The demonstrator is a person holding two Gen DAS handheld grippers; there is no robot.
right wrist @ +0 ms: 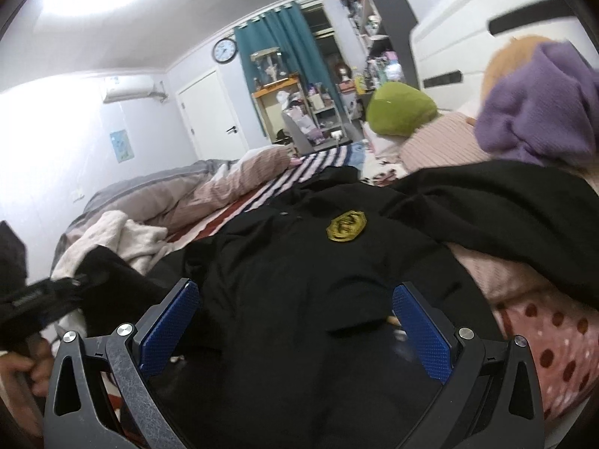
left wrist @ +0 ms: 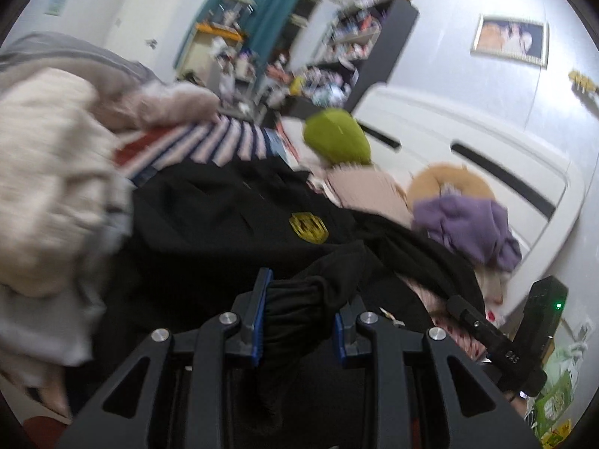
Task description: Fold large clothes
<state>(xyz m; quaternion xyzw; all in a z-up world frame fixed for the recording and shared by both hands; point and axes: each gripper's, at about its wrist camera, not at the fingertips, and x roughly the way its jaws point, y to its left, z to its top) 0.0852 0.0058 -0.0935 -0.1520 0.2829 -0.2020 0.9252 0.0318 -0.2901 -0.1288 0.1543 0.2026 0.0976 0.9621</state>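
A black garment [right wrist: 299, 262] with a gold badge [right wrist: 346, 226] on the chest is being laid front-up across the bed [right wrist: 543, 321], on top of a striped cloth [right wrist: 299, 168] and the pink dotted bedding. In the left wrist view a bunched fold of black fabric, probably a sleeve or side edge, is being pinched between the blue pads [left wrist: 261, 314] of the left gripper [left wrist: 301, 312], whose jaws are nearly closed on it. The right gripper [right wrist: 295, 321] is being held low over the lower part of the garment with its jaws spread wide and nothing gripped; the cloth is seen between the fingers but is not being pressed.

Progress is being judged as early. The body is roughly spread but wrinkled, one black part [right wrist: 505, 209] is draped off toward the purple sweater [right wrist: 539, 112] and no neat fold is visible yet. The first side fold appears to be in hand; the other side and the crosswise fold are judged as left. Other clothes, including a cream knit [left wrist: 48, 172], are lying unfolded beside it. The left wrist view is blurred, so finer detail cannot be told.
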